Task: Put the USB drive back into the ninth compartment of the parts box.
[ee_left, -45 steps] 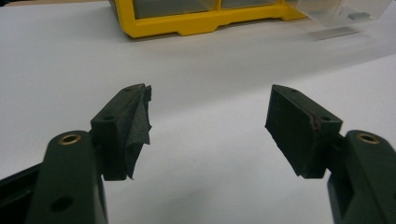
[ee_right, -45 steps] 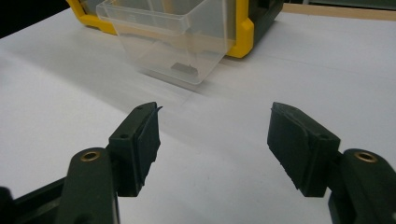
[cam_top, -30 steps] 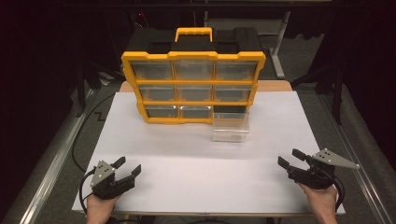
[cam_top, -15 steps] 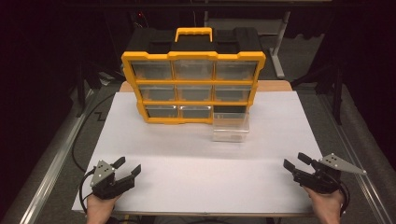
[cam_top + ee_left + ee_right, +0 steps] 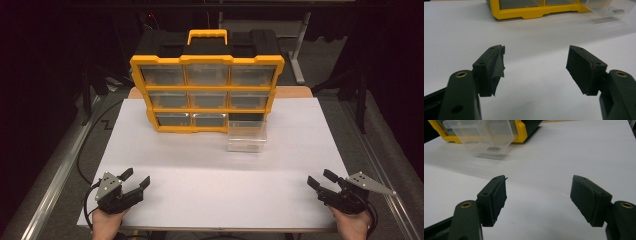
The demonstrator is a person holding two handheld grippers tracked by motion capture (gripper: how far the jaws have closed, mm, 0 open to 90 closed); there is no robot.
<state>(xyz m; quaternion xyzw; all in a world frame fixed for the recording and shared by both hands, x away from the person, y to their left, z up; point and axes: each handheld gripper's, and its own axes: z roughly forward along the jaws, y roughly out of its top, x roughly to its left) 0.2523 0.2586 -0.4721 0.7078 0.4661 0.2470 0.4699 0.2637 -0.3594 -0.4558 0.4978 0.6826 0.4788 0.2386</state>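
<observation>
left gripper view: hand-held gripper [image 5: 535,67] agape (empty)

L gripper [image 5: 535,67], jaws apart, empty

You are in a lab or test workshop, at a recording bench: your table [image 5: 320,125] is covered in plain white sheeting with a bare wooden edge at 12 o'clock, metal frame rails [image 5: 55,185] run along 9 and 3 o'clock, black cables [image 5: 87,145] trail at 9 o'clock, and dark stands [image 5: 300,45] and grey floor lie beyond a yellow parts organiser [image 5: 207,92] at 12 o'clock
</observation>
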